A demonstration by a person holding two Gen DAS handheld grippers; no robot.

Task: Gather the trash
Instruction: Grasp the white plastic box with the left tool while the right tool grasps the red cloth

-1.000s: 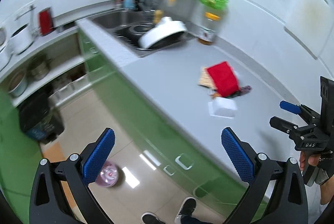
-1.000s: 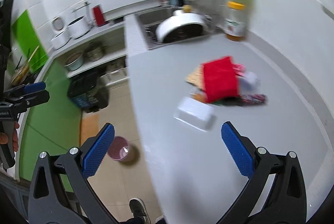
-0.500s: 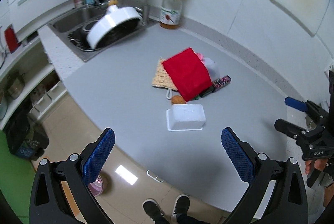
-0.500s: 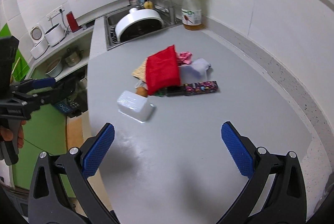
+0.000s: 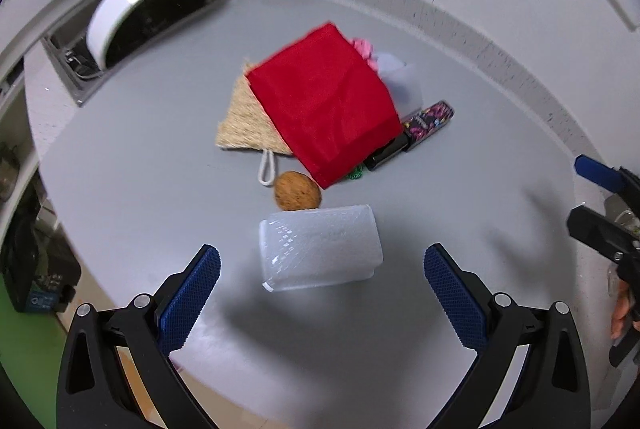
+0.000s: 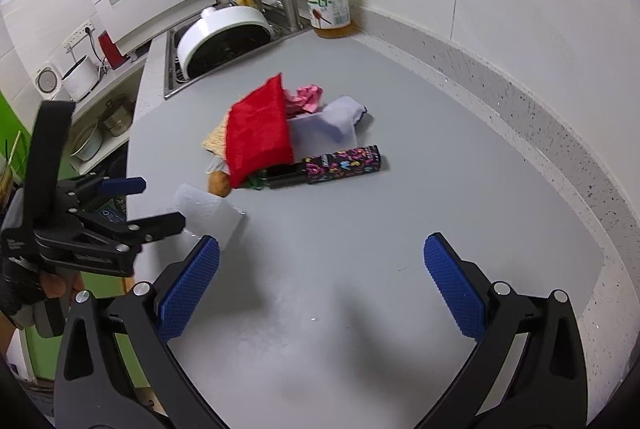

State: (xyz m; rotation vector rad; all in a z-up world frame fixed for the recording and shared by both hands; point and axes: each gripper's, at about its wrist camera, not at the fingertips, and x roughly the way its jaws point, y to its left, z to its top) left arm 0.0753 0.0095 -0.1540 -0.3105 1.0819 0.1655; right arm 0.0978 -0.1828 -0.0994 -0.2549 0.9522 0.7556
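A clear plastic container point(image 5: 318, 247) lies on the grey counter point(image 5: 140, 189) just ahead of my open left gripper point(image 5: 322, 289); it also shows in the right wrist view point(image 6: 208, 215). Behind it sit a brown round thing point(image 5: 297, 190), a straw mat point(image 5: 244, 121), a red cloth point(image 5: 324, 105), a patterned box point(image 5: 428, 119), a pale cloth point(image 6: 332, 123) and a pink wrapper point(image 6: 306, 97). My right gripper point(image 6: 322, 277) is open and empty over bare counter, right of the pile.
A sink point(image 6: 216, 49) with a white-rimmed pan stands at the back left, a jar point(image 6: 330, 3) by the wall. The counter's rounded front edge drops to the floor at left, with shelves of pots point(image 6: 100, 125) beyond.
Both grippers moved forward toward the pile. The left gripper swung in over the counter and now has the plastic container just ahead of its jaws.
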